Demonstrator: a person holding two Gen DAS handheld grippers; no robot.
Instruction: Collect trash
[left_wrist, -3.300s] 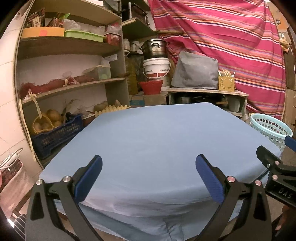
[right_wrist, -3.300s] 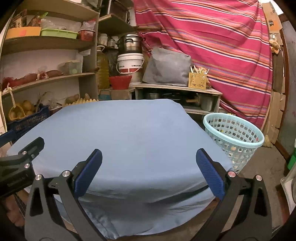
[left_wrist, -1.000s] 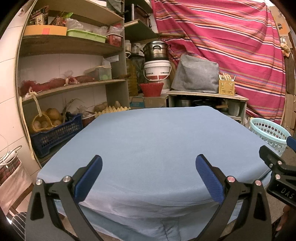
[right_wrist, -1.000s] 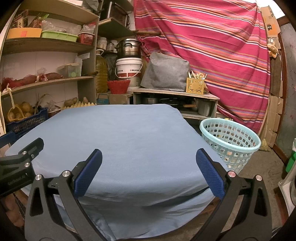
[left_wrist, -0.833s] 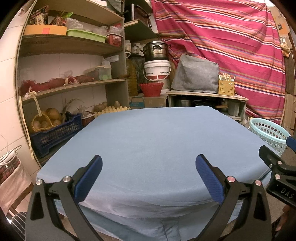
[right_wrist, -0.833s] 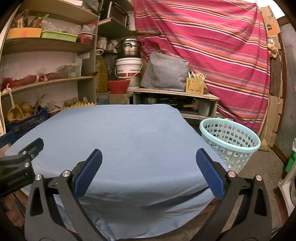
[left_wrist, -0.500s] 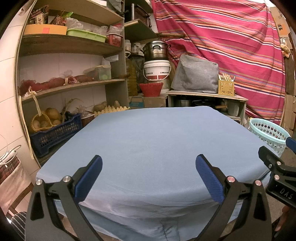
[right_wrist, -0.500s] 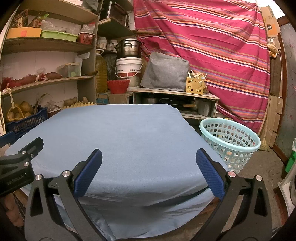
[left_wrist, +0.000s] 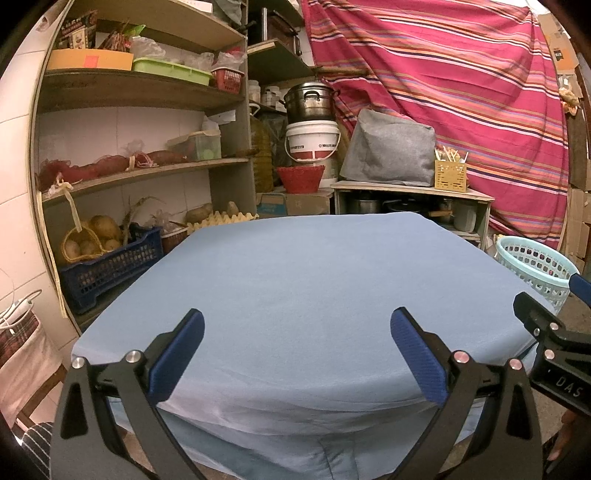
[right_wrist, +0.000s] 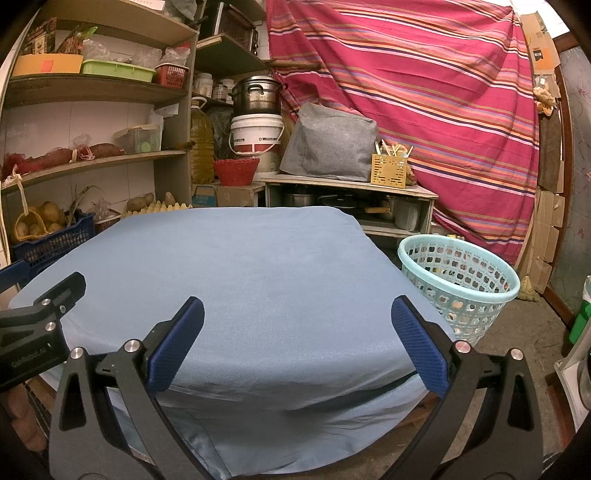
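In the left wrist view, the left gripper (left_wrist: 297, 334) is held spread wide and empty over the near edge of the blue-covered worktop (left_wrist: 314, 266). The pale green basket (left_wrist: 532, 264) is seen on the floor beyond the right edge.

In the right wrist view, the right gripper (right_wrist: 297, 334) is likewise released, grasping nothing. The basket (right_wrist: 458, 284) stands just beside the worktop (right_wrist: 240, 258), with small items inside that are too indistinct to identify.
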